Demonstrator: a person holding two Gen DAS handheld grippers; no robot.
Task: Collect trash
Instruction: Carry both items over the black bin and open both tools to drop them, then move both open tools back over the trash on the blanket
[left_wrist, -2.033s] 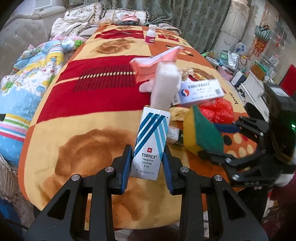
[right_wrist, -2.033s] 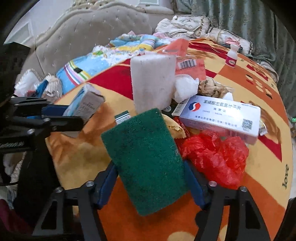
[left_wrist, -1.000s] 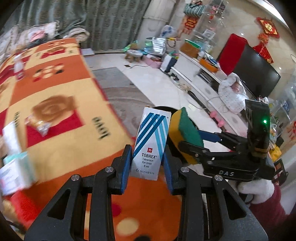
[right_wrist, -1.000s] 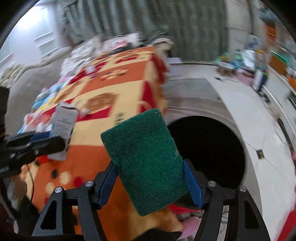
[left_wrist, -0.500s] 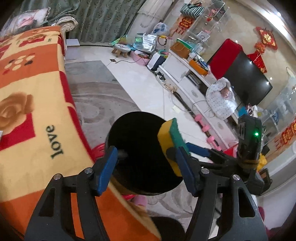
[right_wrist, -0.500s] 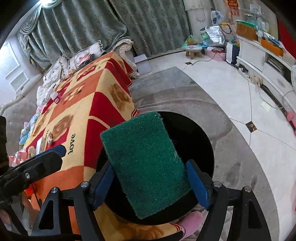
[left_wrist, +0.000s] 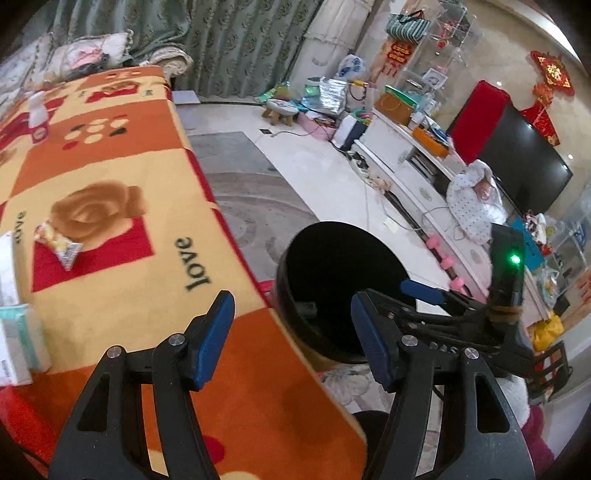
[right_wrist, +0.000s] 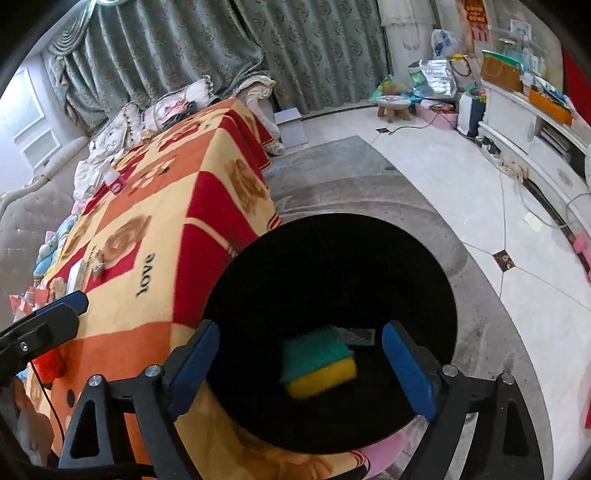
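Two grippers, both with nothing in them: the left gripper (left_wrist: 291, 336) stands wide apart over the blanket's edge beside the black bin (left_wrist: 295, 258), and the right gripper (right_wrist: 299, 363) is spread just as wide directly above the bin's mouth. One green-and-yellow sponge (right_wrist: 319, 363) lies blurred inside the bin (right_wrist: 221, 295), with a pale flat item just behind it – too dim to name. So at least one piece of trash is in, judging by what shows.

Plenty looks left on the orange blanket (left_wrist: 122, 288) beside the bin: one crinkled snack wrapper (left_wrist: 59, 245) on the red square, two pale boxes (left_wrist: 14, 332) at the far left edge away from the bin, one small white bottle (left_wrist: 37, 118) near the sofa end. Other scraps further along the blanket are too small to count – the job seems only partly done
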